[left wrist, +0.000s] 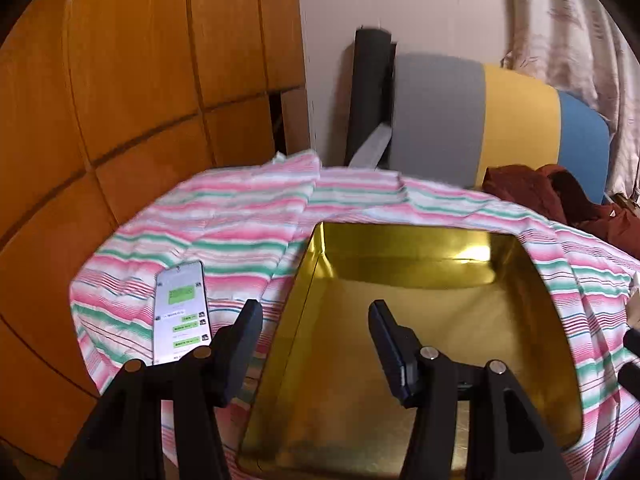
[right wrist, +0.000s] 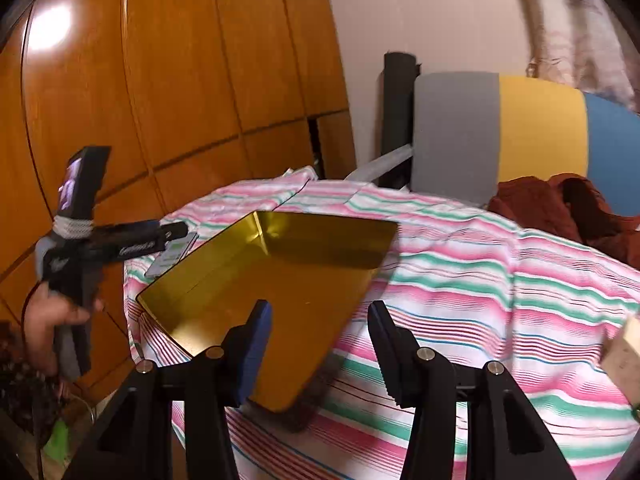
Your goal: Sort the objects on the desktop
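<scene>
The gold tin point(left wrist: 420, 320) is lying on the striped cloth point(left wrist: 240, 216) directly under the left gripper point(left wrist: 316, 320), its long axis running away from the jaws. The right gripper point(right wrist: 320, 320) is hovering beside its right edge. Both jaws are standing apart, holding nothing.

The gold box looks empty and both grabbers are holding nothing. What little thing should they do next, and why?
Probably the left gripper should swing toward the phone lying on the striped cloth just beside the gold tin. Its jaws stand open with nothing between them, the tin holds nothing, and the phone is the nearest loose thing. The right gripper is open too and can wait.
</scene>
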`<state>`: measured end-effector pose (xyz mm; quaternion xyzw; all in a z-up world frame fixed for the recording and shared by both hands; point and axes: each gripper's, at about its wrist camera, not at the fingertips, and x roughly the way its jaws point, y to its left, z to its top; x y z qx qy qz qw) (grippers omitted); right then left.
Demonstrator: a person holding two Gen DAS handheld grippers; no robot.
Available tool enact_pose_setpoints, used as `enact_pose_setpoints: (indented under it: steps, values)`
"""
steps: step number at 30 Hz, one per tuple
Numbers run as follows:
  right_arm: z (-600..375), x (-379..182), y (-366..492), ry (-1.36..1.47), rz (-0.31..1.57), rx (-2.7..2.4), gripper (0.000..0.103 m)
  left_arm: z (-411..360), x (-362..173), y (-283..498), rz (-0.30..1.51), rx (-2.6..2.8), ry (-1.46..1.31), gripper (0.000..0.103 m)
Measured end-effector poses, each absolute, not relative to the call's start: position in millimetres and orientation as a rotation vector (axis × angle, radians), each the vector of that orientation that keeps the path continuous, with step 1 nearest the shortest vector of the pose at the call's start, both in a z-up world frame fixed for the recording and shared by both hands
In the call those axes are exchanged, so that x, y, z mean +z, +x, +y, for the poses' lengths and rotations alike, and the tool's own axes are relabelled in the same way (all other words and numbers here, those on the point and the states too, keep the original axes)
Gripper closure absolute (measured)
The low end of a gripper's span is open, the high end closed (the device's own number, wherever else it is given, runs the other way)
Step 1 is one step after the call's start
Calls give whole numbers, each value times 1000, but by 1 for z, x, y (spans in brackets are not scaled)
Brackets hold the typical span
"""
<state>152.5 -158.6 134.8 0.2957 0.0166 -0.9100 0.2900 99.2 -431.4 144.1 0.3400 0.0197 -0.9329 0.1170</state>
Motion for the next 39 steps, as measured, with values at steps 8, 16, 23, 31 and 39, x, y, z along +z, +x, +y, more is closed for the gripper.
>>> enact_pose_setpoints:
  steps: [8,16,23,31,39]
  values:
    - [-185,133,148,747,41,-2411,47,-400,135,91,66,-2899,1045,47]
    - [-174,135,143,739,-7,-2446,47,-366,122,67,40,-3025,1091,47]
    - [-131,143,150,682,-43,-2523,46,-320,101,56,-86,-3036,1281,47]
    - [-42,152,163,645,-98,-2662,41,-243,105,58,-69,-3068,1333,47]
    - [80,165,201,603,-169,-2867,39,-110,105,51,-8,-2979,1297,47]
